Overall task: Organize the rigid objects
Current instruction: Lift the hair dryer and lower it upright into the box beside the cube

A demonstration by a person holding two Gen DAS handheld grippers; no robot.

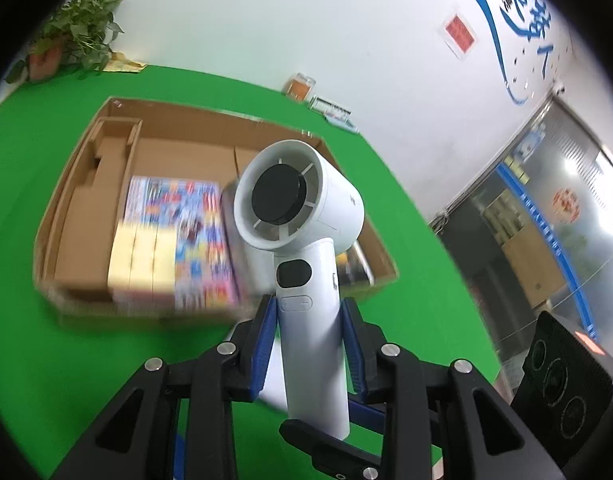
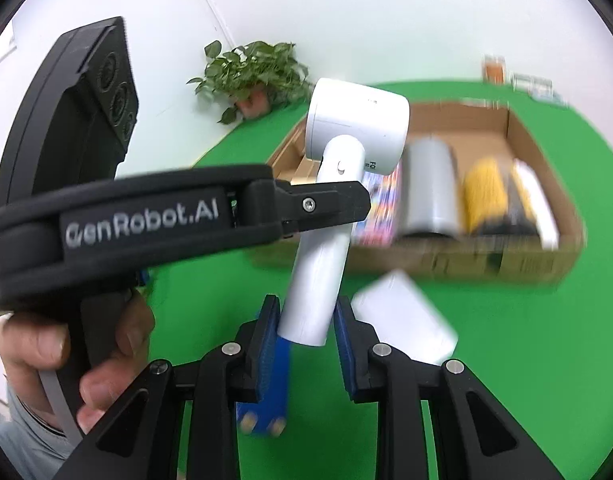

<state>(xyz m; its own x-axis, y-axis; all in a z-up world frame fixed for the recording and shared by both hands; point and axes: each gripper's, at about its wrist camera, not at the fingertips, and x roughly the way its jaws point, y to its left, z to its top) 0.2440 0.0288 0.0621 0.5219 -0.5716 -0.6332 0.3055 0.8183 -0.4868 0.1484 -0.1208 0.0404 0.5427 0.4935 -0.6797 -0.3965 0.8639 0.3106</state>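
And there it was, the white handheld fan [image 1: 302,216], up in the air above the green desk [image 1: 106,360], just short of the cardboard box [image 1: 86,208]! The left gripper [image 1: 308,332] had its blue fingers [image 1: 262,344] closed on the handle's middle, under the buttons. The right gripper [image 2: 304,332] bracketed the handle's foot, fingers [image 2: 266,340] narrow; whether they pressed it, I couldn't tell. Hard, smooth plastic, that looked, probably light but top-heavy at the round head, so liable to swivel or slip. The straight handle seemed the sensible hold. Inside the box lay a colourful book [image 1: 194,240], a grey cylinder [image 2: 428,196] and a yellow item [image 2: 484,196].
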